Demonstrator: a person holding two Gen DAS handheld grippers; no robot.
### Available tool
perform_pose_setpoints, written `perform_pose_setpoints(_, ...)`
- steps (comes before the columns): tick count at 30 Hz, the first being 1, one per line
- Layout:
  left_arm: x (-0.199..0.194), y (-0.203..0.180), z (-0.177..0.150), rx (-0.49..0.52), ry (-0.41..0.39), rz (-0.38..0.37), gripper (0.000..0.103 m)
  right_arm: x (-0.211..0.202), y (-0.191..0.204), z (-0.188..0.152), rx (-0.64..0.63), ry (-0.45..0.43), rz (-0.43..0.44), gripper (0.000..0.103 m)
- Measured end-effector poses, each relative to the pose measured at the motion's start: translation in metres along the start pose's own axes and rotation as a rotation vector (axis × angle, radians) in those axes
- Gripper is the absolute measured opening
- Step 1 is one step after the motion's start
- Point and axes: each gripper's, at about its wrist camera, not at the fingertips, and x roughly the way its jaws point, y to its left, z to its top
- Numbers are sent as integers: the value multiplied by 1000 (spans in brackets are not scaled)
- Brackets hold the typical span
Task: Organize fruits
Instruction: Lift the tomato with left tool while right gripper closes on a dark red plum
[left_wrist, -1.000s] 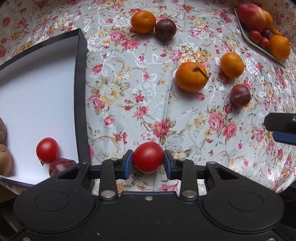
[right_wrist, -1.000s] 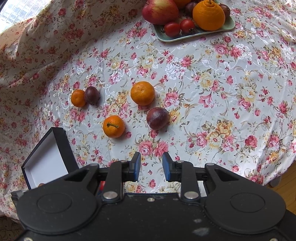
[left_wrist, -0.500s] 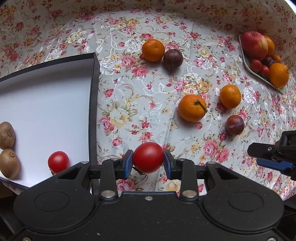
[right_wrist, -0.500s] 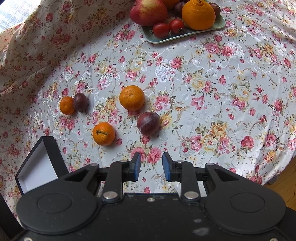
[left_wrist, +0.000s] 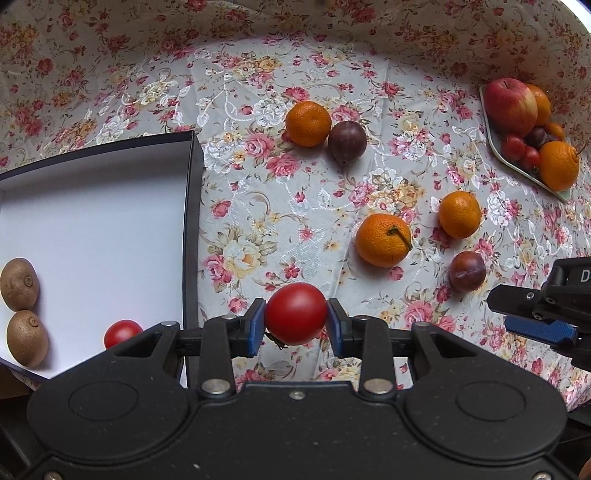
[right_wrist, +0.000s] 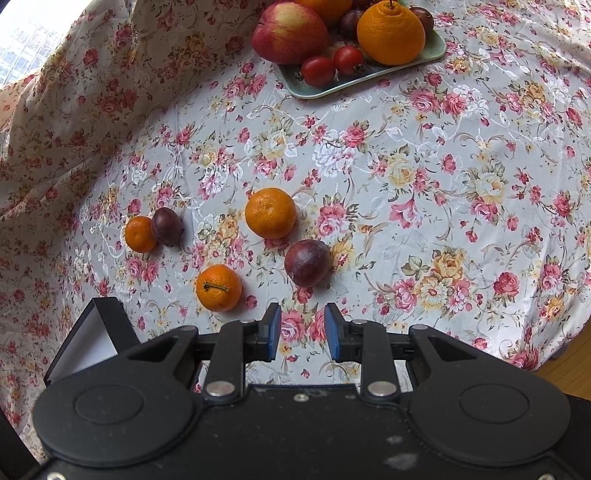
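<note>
My left gripper (left_wrist: 296, 325) is shut on a red tomato (left_wrist: 295, 313), held above the floral cloth just right of the black box (left_wrist: 192, 221) with a white floor. Inside that box lie two kiwis (left_wrist: 19, 283) and another tomato (left_wrist: 122, 332). Loose on the cloth are three mandarins (left_wrist: 383, 240) and two plums (left_wrist: 467, 271). My right gripper (right_wrist: 302, 332) is open with nothing between its fingers, hovering near a plum (right_wrist: 307, 262) and a stemmed mandarin (right_wrist: 218, 288). It shows at the right edge of the left wrist view (left_wrist: 543, 317).
A pale green tray (right_wrist: 369, 77) at the far side holds an apple (right_wrist: 290, 31), a large orange (right_wrist: 390, 31), small tomatoes and plums. The cloth rises in folds at the back and left. The box corner (right_wrist: 107, 325) sits left of my right gripper.
The left gripper has risen and drawn back with the tomato, so more of the box and table shows. The right gripper has moved forward toward the loose plum and mandarins.
</note>
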Motion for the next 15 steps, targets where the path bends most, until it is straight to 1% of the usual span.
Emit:
perform_pose_setpoints(6, 4, 1, 8, -8, 5, 1, 43, 4, 9, 1, -15, -56, -2, 29)
perform_pose_setpoints(12, 6, 3, 16, -20, 7, -4, 43, 18, 21, 3, -73, -60, -36, 29)
perform_pose_setpoints(15, 7, 3, 21, -23, 5, -4, 43, 25, 23, 7, -78, -65, -67, 29)
